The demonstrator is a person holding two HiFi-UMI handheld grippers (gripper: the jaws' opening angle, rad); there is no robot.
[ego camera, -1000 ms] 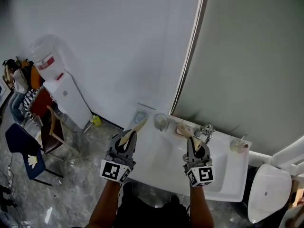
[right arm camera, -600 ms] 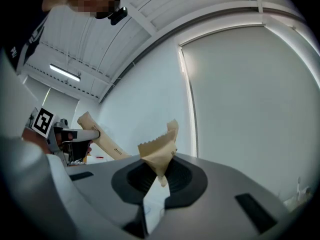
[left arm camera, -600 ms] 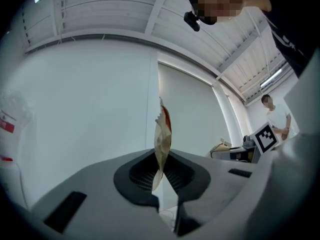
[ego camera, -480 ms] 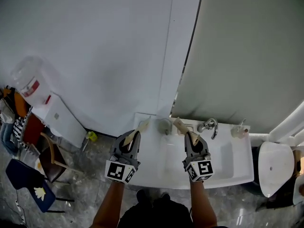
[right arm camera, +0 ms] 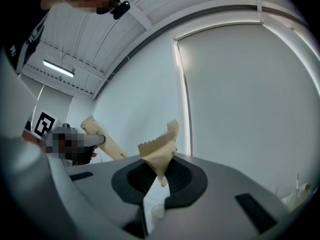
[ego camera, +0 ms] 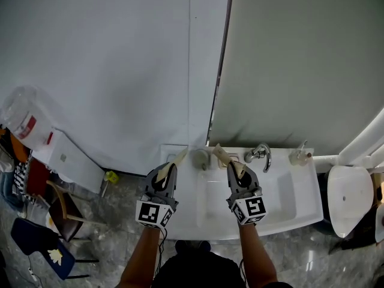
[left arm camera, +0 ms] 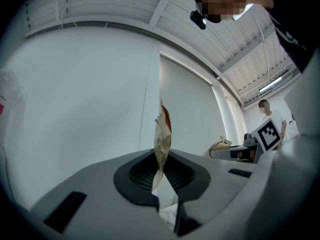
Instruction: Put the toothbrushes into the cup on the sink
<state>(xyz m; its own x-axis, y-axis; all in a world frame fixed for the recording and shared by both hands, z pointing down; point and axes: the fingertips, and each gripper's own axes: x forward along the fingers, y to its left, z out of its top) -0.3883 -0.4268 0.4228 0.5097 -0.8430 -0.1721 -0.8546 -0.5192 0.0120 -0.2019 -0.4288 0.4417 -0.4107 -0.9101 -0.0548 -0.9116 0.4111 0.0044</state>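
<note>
Each gripper is shut on a toothbrush in a tan paper wrapper, held over the white sink (ego camera: 288,206). My left gripper (ego camera: 164,174) pinches one wrapped toothbrush (ego camera: 177,158) (left arm camera: 162,136) at its lower end, tip angled up and right toward the cup (ego camera: 200,158). The cup, small and grey, stands on the sink's back ledge by the wall. My right gripper (ego camera: 236,171) grips the other wrapped toothbrush (ego camera: 221,155) (right arm camera: 159,151), tip leaning up and left, just right of the cup. Both packets stick out past the jaws.
A chrome faucet (ego camera: 260,155) and a soap bottle (ego camera: 299,155) stand on the ledge to the right. A toilet (ego camera: 351,200) is at far right. A water dispenser (ego camera: 33,134) and chairs (ego camera: 42,248) stand on the floor at left.
The head view has swung so the sink sits more centred and level. Both grippers stay shut on their wrapped toothbrushes, whose tips now lie closer to the cup.
</note>
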